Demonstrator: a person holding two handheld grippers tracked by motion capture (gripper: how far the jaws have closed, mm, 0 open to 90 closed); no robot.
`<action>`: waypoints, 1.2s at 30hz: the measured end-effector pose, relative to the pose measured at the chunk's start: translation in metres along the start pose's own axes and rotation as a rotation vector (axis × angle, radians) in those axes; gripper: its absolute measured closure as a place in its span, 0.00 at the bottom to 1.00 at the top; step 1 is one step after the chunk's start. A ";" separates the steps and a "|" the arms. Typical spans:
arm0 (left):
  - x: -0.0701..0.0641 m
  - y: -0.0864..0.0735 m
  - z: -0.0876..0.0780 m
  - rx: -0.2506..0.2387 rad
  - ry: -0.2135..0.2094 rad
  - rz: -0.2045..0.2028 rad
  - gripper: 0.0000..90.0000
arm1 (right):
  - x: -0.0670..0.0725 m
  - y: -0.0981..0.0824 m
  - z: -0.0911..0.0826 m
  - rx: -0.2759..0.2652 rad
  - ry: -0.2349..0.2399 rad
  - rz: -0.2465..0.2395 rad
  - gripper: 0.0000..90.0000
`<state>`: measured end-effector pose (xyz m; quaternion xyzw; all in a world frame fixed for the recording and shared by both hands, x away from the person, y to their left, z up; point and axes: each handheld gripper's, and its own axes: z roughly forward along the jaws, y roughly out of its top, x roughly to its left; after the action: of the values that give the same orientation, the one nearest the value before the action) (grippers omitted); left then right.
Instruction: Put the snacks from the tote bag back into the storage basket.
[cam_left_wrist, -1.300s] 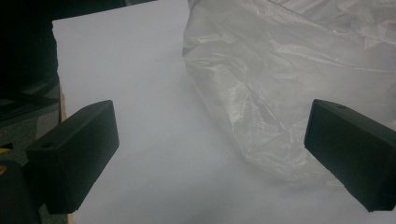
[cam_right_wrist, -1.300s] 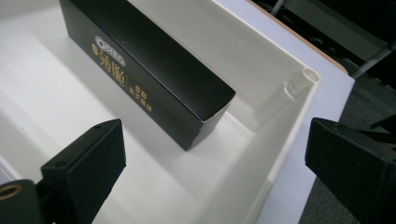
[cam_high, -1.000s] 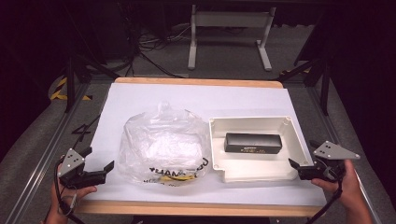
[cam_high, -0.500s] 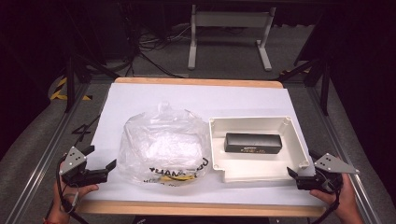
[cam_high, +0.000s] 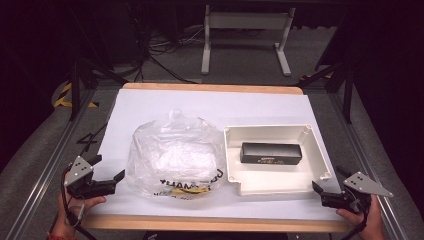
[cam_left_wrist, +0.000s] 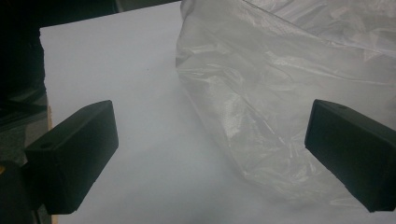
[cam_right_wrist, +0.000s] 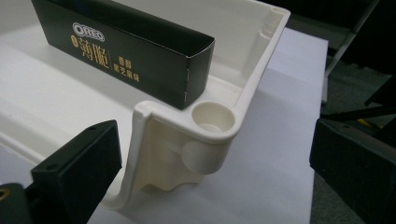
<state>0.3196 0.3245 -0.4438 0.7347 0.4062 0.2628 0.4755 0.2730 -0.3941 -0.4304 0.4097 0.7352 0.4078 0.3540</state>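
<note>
Gold "OREO" lettering on the black box (cam_right_wrist: 126, 56) reads from the right hand-held gripper (cam_right_wrist: 219, 163), jaws wide, empty.

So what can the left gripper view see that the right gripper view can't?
The left gripper view has the crinkled clear plastic bag lying between its open tongs. The right gripper view has the corner of a cream tray holding a black Oreo box, its tongs open too. Both share the white table cover.
</note>
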 end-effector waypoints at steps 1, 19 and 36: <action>0.001 0.000 0.000 -0.003 -0.002 -0.006 0.04 | -0.001 -0.001 -0.001 -0.011 0.005 0.003 0.03; 0.001 -0.001 0.000 -0.005 -0.003 0.003 0.04 | 0.001 -0.015 -0.001 -0.086 -0.010 0.049 0.03; 0.002 -0.001 0.002 -0.008 0.005 0.005 0.03 | 0.002 -0.016 -0.001 -0.094 -0.006 0.038 0.04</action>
<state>0.3223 0.3256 -0.4454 0.7332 0.4044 0.2672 0.4769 0.2660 -0.3975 -0.4446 0.4077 0.7062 0.4474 0.3673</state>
